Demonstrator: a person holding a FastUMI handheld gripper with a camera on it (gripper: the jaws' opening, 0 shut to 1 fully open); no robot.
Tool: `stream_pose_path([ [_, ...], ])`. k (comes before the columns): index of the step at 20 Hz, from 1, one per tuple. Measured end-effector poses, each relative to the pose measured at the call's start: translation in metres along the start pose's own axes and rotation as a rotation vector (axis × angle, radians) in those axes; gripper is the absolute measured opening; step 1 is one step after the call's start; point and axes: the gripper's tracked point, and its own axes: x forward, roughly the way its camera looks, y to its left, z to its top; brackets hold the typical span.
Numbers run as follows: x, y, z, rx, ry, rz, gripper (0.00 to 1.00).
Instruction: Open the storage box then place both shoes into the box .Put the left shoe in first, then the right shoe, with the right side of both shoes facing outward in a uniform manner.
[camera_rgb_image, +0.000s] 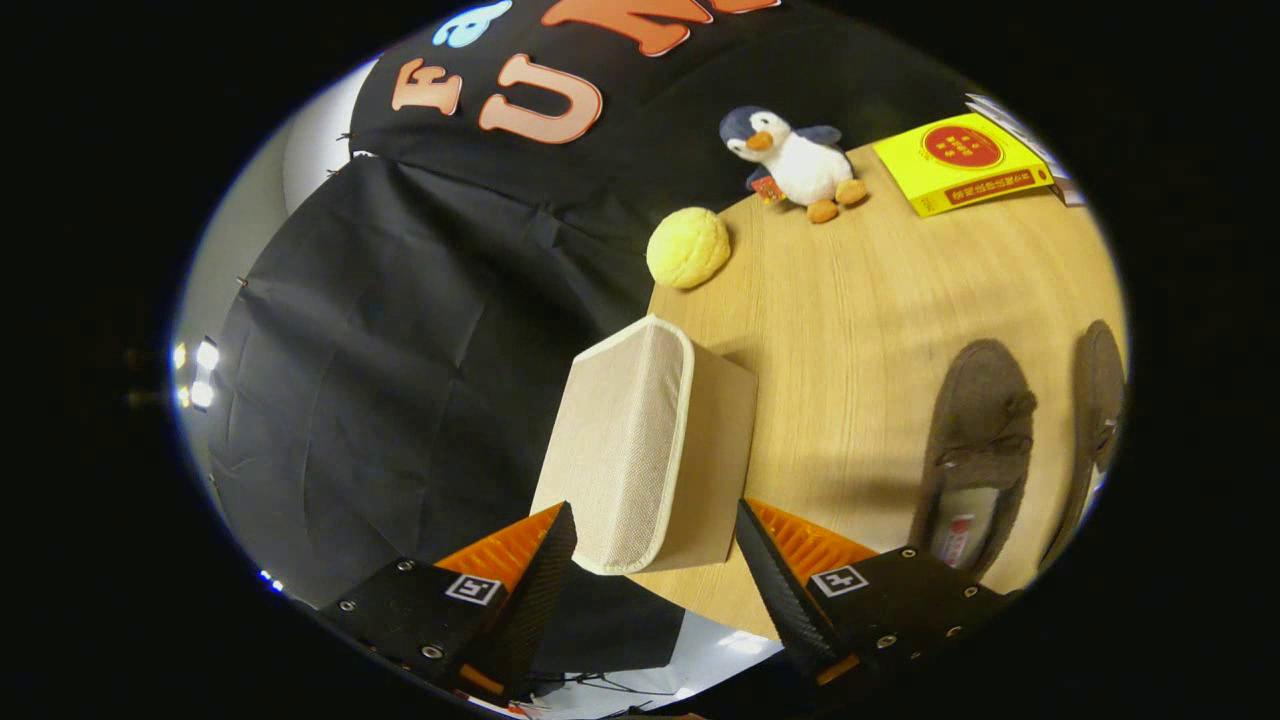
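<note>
My hand-held gripper was spread wide, clasping nothing, its two fingers standing either side of the near end of the storage box. A gap showed between each finger and the box, so neither one pressed on it.

The box sat at the very edge of the wooden worktop, its woven, pale-trimmed face turned out past that edge toward the black cloth wall. That face looked closed, though from this tilted angle I could not be sure where the lid or flap was. The box's long axis ran away from my fingers, toward a yellow bun that lay near the same edge beyond it, apart from the box.

The two brown shoes lay side by side on the worktop, off to the side of my right-hand finger and well apart from the box. Their long axes ran roughly parallel to the box's, toes pointing away from me and heel openings nearest the gripper. The second shoe was partly cut off, so I saw only a strip of it.

Between the box and the shoes there was a broad stretch of bare wood, open for moving. Farther back stood a toy penguin and a yellow book, both well clear of the box and shoes.
</note>
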Motion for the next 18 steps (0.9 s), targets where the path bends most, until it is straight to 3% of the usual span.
stream_pose_path([
  [5,0.037,0.014,-0.024,0.054,0.097,0.072,0.97],
  [11,0.077,0.017,-0.040,0.106,0.146,0.088,0.96],
  [18,0.090,0.021,-0.044,0.161,0.152,0.106,0.96],
])
